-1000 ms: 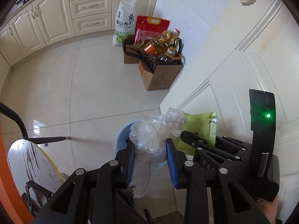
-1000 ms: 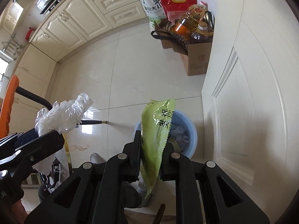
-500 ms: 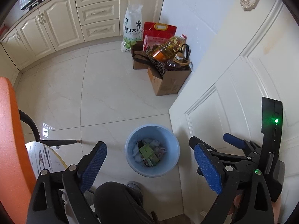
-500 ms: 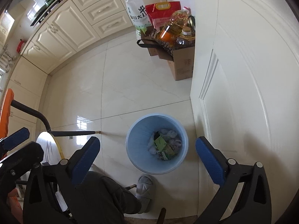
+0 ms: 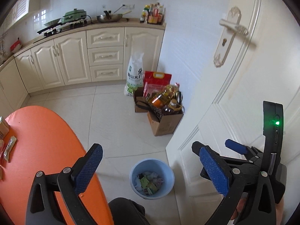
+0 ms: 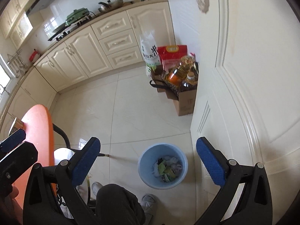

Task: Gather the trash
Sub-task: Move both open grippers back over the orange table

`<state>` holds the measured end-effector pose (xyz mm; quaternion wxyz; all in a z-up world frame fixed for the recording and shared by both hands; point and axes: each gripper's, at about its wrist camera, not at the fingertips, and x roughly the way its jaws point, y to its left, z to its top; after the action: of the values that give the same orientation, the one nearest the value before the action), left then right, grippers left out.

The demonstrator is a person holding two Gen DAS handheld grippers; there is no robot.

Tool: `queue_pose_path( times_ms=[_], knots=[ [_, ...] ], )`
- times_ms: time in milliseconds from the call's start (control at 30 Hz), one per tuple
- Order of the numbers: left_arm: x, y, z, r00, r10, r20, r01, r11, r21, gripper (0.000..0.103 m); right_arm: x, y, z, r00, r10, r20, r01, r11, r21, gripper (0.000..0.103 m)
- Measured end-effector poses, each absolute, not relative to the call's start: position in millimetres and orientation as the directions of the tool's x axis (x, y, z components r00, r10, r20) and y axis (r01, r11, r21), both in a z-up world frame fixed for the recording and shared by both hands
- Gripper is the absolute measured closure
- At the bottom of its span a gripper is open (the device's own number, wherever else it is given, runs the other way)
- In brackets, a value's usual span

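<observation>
A light blue trash bin (image 5: pixel 151 179) stands on the tiled floor by the white door; it also shows in the right wrist view (image 6: pixel 162 166). It holds crumpled plastic and green wrappers (image 6: pixel 166 167). My left gripper (image 5: pixel 150 166) is open and empty, high above the bin. My right gripper (image 6: pixel 148 162) is open and empty, also above the bin. Small wrappers (image 5: pixel 8 150) lie on the orange table (image 5: pixel 41 140) at the far left.
A white door (image 5: pixel 234 93) is close on the right. Cardboard boxes with oil bottles (image 5: pixel 163 110) and rice bags (image 5: pixel 135 76) sit on the floor by the wall. Cream cabinets (image 5: pixel 75 58) run along the back. The person's knee (image 6: pixel 116 204) is below.
Both grippers opened and dropped the bubble wrap and green packet into the bin, then rose and tilted up; the orange table and kitchen counter came into view.
</observation>
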<state>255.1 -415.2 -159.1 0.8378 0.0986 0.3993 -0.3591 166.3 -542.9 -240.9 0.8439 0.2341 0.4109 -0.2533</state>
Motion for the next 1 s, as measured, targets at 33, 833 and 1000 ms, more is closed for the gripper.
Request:
queue_pose_path(
  times_ms=[33, 833, 1000],
  knots=[
    [250.2, -403.0, -151.4, 0.448, -0.529, -0.721, 0.673, 0.73, -0.118, 0.001, 167.6, -535.2, -229.7, 0.549, -0.242, -0.8, 0.606, 0.774, 0.182, 0.0],
    [93.0, -10.7, -71.2, 0.869, -0.25, -0.427, 0.215, 0.968, -0.13, 0.001, 254.2, -244.8, -76.3, 0.807, -0.03, -0.59, 0.108, 0.989, 0.097, 0.0],
    [51.7, 29.5, -77.6, 0.898, -0.159, -0.411, 0.114, 0.985, -0.131, 0.001, 274.2, -191.2, -68.1, 0.814, 0.053, -0.578, -0.001, 0.996, 0.09, 0.0]
  ],
)
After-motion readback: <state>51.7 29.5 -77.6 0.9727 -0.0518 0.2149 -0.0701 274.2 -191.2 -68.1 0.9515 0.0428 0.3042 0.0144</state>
